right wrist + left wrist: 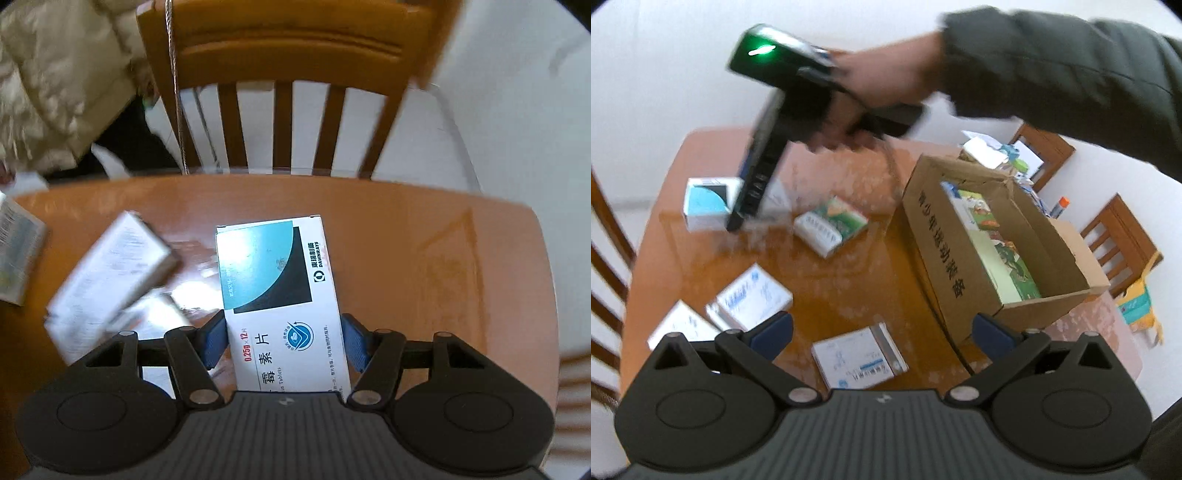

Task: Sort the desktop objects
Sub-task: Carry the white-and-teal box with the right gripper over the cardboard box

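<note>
My right gripper [284, 339] is shut on a white medicine box with a teal-and-black panel [273, 266]; both blue pads press its long sides above the orange table [424, 240]. The left wrist view shows the same gripper [735, 221], held by a hand in a dark sleeve, with that box [705, 203] at its tip near the table's far left. My left gripper [882, 332] hangs open and empty over the near table. Loose there are a green-and-white box [831, 229] and white-and-blue boxes [753, 299], [860, 358]. The brown carton [942, 236] holds green-printed boxes.
Wooden chairs stand beyond the table edge [288, 74], at the left [605, 258] and at the right [1119, 236]. A blurred white box [110, 273] lies left of my right gripper. A cream padded coat [48, 74] fills the far left corner. Clutter sits behind the carton.
</note>
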Tool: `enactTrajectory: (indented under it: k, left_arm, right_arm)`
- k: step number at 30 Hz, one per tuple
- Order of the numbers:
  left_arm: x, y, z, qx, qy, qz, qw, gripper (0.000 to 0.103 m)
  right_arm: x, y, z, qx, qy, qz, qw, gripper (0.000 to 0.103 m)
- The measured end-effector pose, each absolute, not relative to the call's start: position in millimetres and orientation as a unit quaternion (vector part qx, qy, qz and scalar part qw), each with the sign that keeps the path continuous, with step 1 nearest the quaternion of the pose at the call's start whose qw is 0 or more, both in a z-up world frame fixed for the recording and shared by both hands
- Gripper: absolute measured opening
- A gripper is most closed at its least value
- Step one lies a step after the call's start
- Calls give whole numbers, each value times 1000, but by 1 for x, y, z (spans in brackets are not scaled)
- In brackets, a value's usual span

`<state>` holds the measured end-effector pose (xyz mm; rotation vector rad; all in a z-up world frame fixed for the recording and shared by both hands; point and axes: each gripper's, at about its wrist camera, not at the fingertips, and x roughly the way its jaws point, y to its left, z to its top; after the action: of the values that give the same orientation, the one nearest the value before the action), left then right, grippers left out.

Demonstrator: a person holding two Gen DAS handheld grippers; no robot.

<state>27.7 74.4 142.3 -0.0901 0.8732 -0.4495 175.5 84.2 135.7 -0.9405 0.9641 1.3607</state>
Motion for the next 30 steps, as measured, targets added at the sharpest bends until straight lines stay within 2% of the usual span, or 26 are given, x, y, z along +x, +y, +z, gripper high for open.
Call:
enactTrajectory:
  k: [5,13,20,30]
  left_arm:
    - [27,58,157,-25,397,-265,879,103]
    - [21,-8,176,-10,374,-360,855,103]
    - [4,-68,182,9,393,-378,838,103]
    - [-14,-121,188,54,402,-357,841,103]
  right_arm:
    - [160,-1,193,-289,476,473,683,68]
    - [118,-175,255,-206,502,314,779,68]
    - [108,-318,230,-132,529,210,811,68]
    - [110,-371,187,-52,521,188,831,68]
